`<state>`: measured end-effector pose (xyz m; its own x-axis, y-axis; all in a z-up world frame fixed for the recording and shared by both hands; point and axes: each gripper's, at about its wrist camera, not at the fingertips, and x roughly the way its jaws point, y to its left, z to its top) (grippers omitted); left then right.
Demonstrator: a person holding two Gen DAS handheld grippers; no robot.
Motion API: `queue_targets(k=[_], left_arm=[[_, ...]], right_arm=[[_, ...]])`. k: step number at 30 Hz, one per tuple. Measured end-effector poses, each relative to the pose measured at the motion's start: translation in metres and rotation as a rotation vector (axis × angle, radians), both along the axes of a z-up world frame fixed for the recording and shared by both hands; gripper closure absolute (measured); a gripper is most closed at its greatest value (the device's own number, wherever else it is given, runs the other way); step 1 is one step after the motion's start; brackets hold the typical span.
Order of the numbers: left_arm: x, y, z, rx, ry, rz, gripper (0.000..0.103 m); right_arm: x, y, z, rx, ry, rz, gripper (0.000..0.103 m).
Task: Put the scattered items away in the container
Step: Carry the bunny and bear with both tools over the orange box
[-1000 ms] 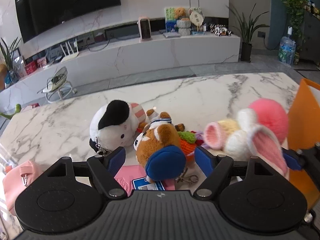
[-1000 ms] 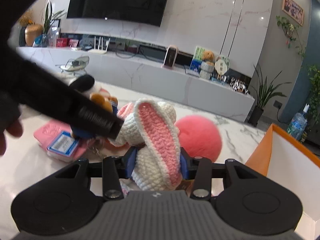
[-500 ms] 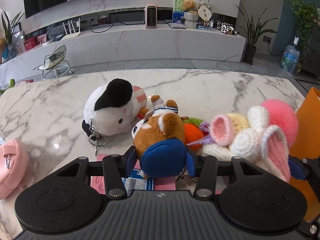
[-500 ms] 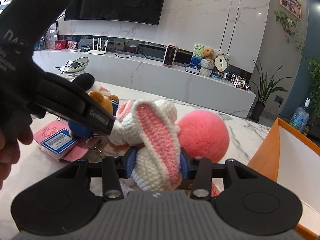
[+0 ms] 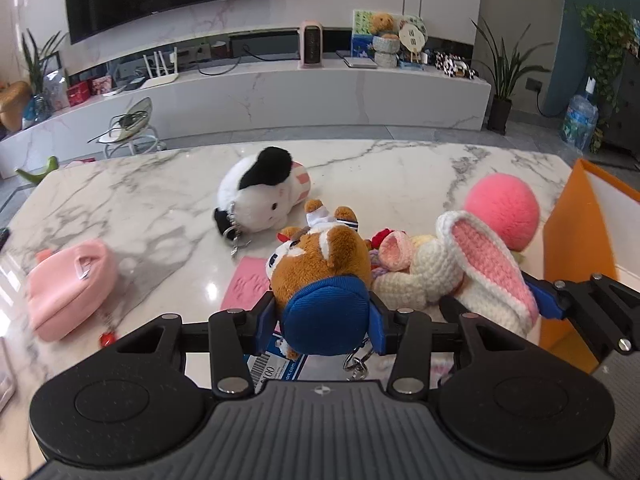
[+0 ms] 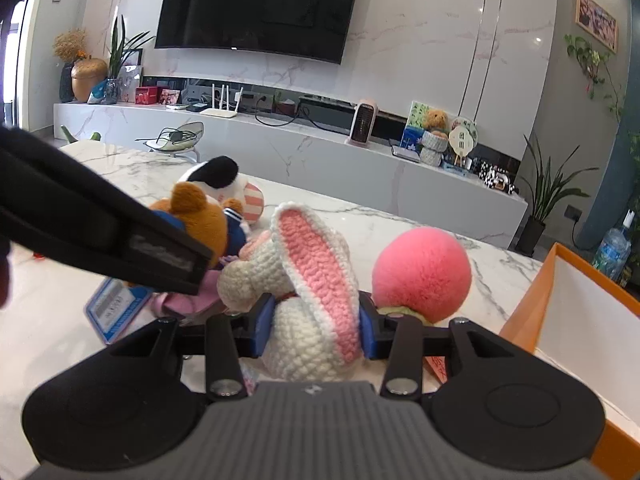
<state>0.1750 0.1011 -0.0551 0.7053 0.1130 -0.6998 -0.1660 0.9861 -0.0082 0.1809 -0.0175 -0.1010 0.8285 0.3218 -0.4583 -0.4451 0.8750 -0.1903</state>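
A brown plush toy (image 5: 324, 256) with a blue backpack sits between the blue pads of my left gripper (image 5: 324, 322). The jaws are still closing and the pads press on the backpack. The toy hangs slightly above the marble table (image 5: 140, 208), its keyring dangling below. My right gripper (image 6: 316, 328) is shut on a cream crochet rabbit (image 6: 316, 280) with pink-lined ears, just right of the brown toy. A fluffy pink pompom (image 6: 420, 272) lies behind the rabbit. The orange box (image 6: 528, 304) with a white inside stands at the right.
A white and black plush (image 5: 256, 196) lies mid-table. A pink pouch (image 5: 68, 284) sits at the left. A pink packet (image 5: 246, 284) with a barcode label lies under the brown toy. The left gripper's body (image 6: 168, 256) crosses the left of the right wrist view.
My left gripper has closed from wide open onto the brown toy's blue backpack and drawn back and up with it. The right gripper still holds the rabbit and has shifted slightly.
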Motion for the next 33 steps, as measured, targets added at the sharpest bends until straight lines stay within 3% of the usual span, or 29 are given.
queue_targets(k=[16,23,33], left_arm=[[-0.07,-0.045,0.067,0.05,-0.158,-0.069,0.051],[-0.078,-0.08,0.089,0.041,-0.223,-0.155,0.051],[-0.068,-0.14,0.102,0.032,-0.275,-0.298,0.051]], right_arm=[[-0.072,-0.034,0.056,0.114,-0.184,-0.037,0.06],[-0.092,-0.068,0.078,0.156,-0.228,-0.13,0.06],[-0.089,-0.127,0.1,0.195,-0.265,-0.307,0.06]])
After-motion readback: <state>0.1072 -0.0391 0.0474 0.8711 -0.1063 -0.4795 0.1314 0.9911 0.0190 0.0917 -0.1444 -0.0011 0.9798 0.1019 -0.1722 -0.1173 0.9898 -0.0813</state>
